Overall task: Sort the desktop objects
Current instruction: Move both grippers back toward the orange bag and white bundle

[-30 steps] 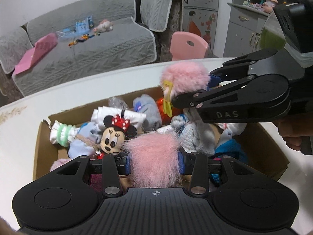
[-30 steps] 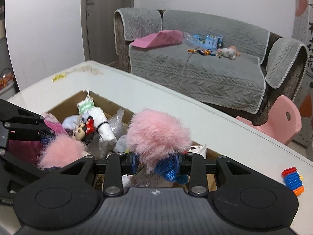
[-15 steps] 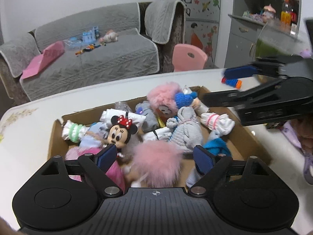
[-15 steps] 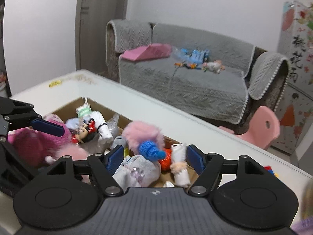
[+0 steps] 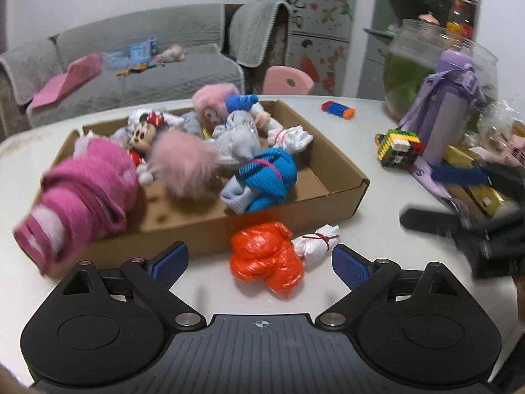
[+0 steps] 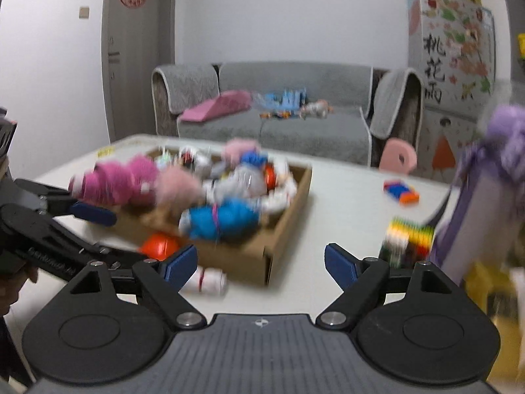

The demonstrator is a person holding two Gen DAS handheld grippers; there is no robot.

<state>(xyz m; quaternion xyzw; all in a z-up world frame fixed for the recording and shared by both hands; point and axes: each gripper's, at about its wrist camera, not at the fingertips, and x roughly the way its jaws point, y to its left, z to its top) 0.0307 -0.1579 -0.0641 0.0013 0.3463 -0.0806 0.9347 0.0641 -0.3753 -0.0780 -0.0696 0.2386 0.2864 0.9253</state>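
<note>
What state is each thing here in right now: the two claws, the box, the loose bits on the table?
Left claw: open, empty, jaws just opened.
Right claw: open, empty, jaws just opened.
Brown cardboard box: lidless, holding soft toys and sock rolls.
Fluffy pink pompom: lying in the box.
Crumpled orange plastic bag: on the table, outside the box.
Small white tied bundle: beside the bag.

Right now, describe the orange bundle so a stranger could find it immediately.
Find the cardboard box of soft toys on the white table. Outside its near wall, on the tabletop, lies the orange bundle, touching a small white roll tied with red. It alone is shiny, crinkled bright orange plastic.
</note>
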